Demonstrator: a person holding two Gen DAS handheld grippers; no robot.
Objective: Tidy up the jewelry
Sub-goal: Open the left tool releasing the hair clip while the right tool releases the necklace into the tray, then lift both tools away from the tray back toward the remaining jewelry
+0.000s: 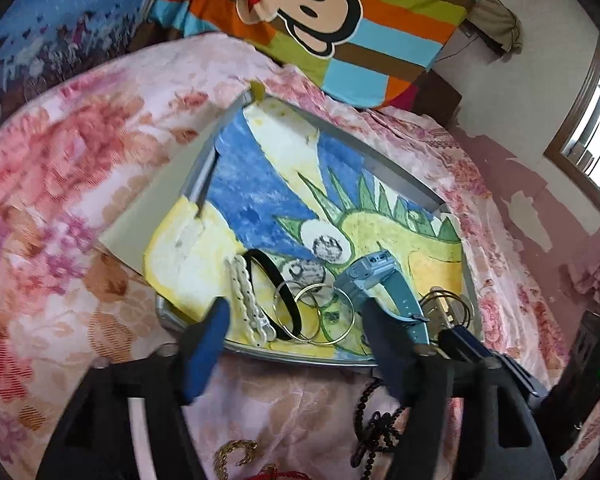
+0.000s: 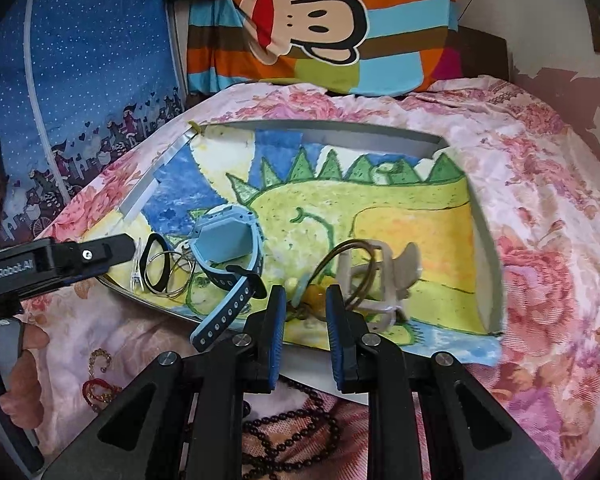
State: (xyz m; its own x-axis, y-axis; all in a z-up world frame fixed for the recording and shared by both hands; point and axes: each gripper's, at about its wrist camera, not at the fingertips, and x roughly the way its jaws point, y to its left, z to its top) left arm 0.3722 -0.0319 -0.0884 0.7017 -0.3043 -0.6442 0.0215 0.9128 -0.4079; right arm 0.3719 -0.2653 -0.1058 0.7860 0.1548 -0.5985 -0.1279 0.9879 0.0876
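The jewelry sits along the near edge of a shallow tray [image 2: 488,264] lined with a dinosaur drawing, which lies on a bed with a pink floral cover [image 2: 548,184]. From left to right there are a white hair clip [image 1: 247,300], a black bangle [image 1: 276,292], thin metal hoops [image 1: 324,314], a blue watch [image 2: 224,256] with its strap hanging over the tray's near rim, and a tangle of brown hoops and pale clips [image 2: 372,276]. That tangle lies straight ahead of the right hand-held gripper [image 2: 306,312], just past its fingertips; the jaws stand spread and hold nothing. The left hand-held gripper [image 1: 292,316] hovers over the hoops and bangle, its jaws also spread wide and empty. A dark bead string [image 2: 292,436] still lies on the cover outside the tray, below the right hand-held gripper, its long run roughly crosswise, so the right hand is probably the nearer one for it.
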